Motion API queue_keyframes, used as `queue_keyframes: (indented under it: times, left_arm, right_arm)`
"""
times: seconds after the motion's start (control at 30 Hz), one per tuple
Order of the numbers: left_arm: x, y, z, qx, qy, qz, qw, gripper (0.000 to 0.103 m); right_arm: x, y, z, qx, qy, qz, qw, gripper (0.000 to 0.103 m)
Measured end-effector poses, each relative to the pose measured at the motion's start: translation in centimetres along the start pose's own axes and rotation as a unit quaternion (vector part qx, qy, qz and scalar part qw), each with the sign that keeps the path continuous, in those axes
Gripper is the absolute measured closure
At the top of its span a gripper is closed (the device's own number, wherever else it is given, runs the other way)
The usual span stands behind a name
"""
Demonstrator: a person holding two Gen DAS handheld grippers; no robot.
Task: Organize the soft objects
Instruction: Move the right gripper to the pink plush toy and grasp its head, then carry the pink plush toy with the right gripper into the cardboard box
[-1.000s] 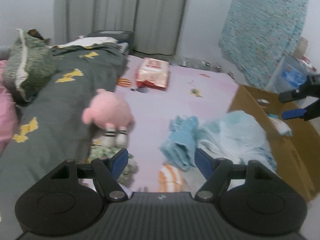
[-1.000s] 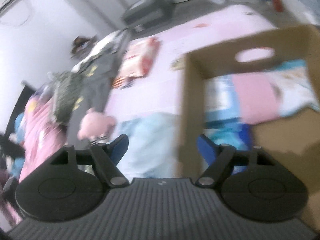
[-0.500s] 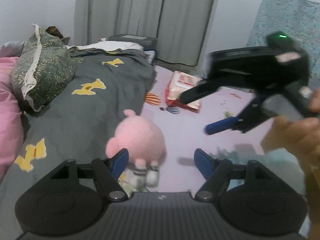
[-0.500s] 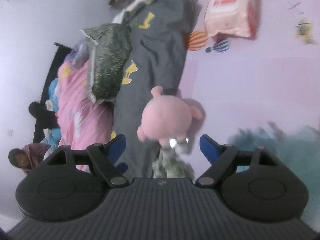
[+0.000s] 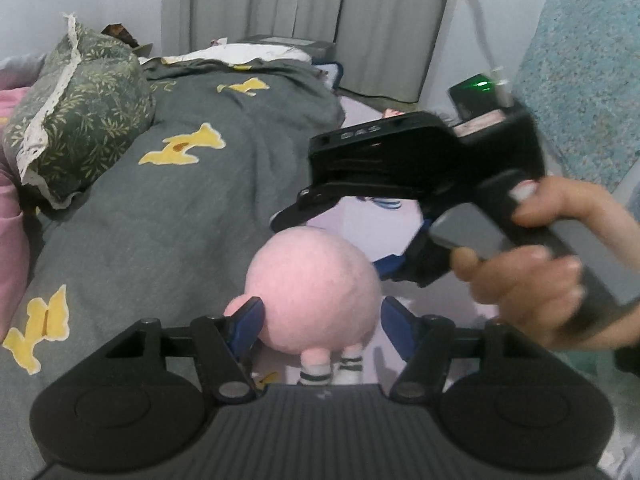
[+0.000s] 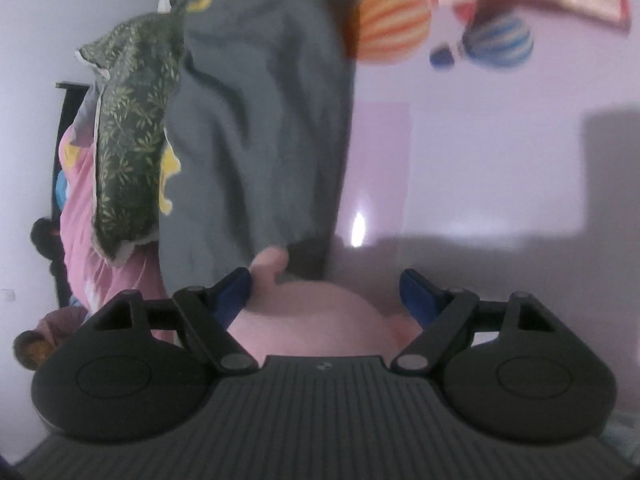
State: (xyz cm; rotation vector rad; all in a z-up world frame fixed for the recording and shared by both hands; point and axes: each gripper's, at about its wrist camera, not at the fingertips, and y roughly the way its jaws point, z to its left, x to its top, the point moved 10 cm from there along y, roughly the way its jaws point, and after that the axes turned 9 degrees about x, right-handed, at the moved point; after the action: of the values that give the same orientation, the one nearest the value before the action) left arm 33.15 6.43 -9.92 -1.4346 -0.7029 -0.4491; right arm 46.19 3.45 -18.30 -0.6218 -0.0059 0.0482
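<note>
Straddling a pink plush (image 5: 316, 292) on the lilac bedsheet (image 6: 480, 140), 2 spread tools, left (image 5: 320, 320) narrowing, right (image 6: 324, 288) widening.

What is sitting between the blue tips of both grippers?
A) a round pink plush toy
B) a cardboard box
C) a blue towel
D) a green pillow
A: the pink plush toy sits between the left gripper tips and the right gripper tips.

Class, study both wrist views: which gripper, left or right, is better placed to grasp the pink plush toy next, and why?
Probably the left gripper: the pink plush toy sits squarely between its blue fingers, which have just been closing. The right gripper has been opening and sits over the toy's top, off-centre.
</note>
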Motion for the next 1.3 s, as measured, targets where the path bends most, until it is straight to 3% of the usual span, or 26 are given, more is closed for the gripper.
queue_keyframes:
  times: [0.13,0.27,0.37,0.63,0.77,0.93,1.1,1.2,1.3]
  left_arm:
    - [-0.4,0.9,0.9,-0.004,-0.018,0.026,0.9995,0.036]
    - [-0.4,0.4,1.0,-0.032,-0.040,0.035,0.9981,0.032]
    - [-0.2,-0.9,0.5,-0.041,-0.037,0.027,0.9981,0.032]
    - [1.4,-6.5,-2.2,-0.063,-0.017,-0.022,0.9976,0.031]
    - [2.1,-10.3,-5.2,-0.088,0.002,-0.053,0.9947,0.031]
    - [1.9,-14.3,-11.4,-0.150,0.038,-0.076,0.9850,0.030]
    - [-0.2,-17.1,-18.8,-0.219,0.089,-0.077,0.9686,0.030]
    - [-1.7,-17.9,-21.5,-0.237,0.110,-0.072,0.9626,0.029]
    - [-2.7,-17.9,-22.0,-0.238,0.114,-0.068,0.9620,0.029]
  right_arm:
    - [-1.6,-0.6,0.8,0.026,0.003,0.027,0.999,0.019]
    - [-3.6,-2.1,2.0,0.010,-0.041,0.031,0.999,0.019]
    - [-4.7,-3.4,2.5,-0.003,-0.056,0.020,0.998,0.025]
    - [-6.9,-9.0,5.6,0.008,-0.094,-0.031,0.995,0.029]
    - [-8.7,-13.9,6.8,0.022,-0.110,-0.072,0.991,0.029]
    - [-11.8,-22.2,5.3,0.037,-0.104,-0.137,0.984,0.030]
    - [-15.8,-31.2,0.6,0.017,-0.076,-0.217,0.973,0.030]
    - [-18.2,-36.1,-2.9,-0.008,-0.050,-0.263,0.963,0.030]
    - [-20.1,-41.1,-6.7,-0.031,-0.020,-0.315,0.948,0.030]
